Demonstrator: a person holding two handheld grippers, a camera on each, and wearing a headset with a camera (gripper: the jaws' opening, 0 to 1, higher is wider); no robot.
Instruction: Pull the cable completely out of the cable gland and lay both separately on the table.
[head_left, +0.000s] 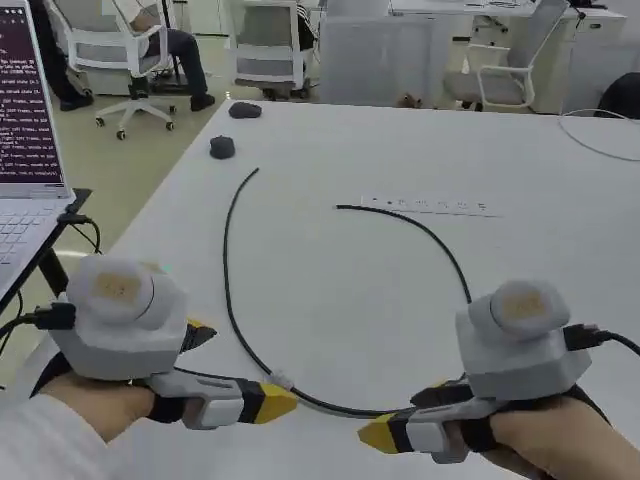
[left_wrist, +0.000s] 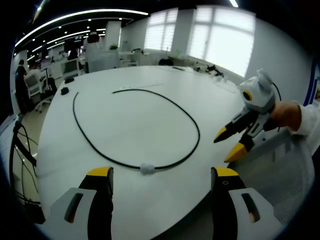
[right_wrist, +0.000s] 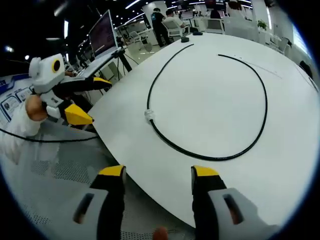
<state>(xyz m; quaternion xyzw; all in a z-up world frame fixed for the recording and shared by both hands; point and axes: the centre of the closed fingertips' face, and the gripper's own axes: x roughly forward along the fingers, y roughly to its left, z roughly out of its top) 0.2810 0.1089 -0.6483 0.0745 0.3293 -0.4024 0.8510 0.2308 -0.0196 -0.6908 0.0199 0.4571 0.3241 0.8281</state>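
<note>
Hovering at the near edge of the table (head_left: 420, 290), the left claw (left_wrist: 161, 174) and the right claw (right_wrist: 158, 172) are both spread wide with nothing between their jaws; the task appears to be at its very start, the approach before any grasp. The cable gland (left_wrist: 147, 168), a small white piece, sits threaded on the black cable (left_wrist: 192, 125); it lies on the tabletop just ahead of the left claw, a little toward its left jaw, and ahead and to the left of the right claw, somewhat farther off. From the gland the cable runs away from both claws in a wide open loop, its two free ends lying well beyond them.

The next move likely calls for one claw to close on the gland and the other on the cable just beside it; the left claw looks better placed for the gland; a firm pinch on each seems needed so that the cable can slide through rather than drag the gland along.

Counted: one cable; one gland; two claws; two small dark objects (head_left: 222, 147) well beyond the loop; one laptop (head_left: 22, 150) off to the left claw's side.
</note>
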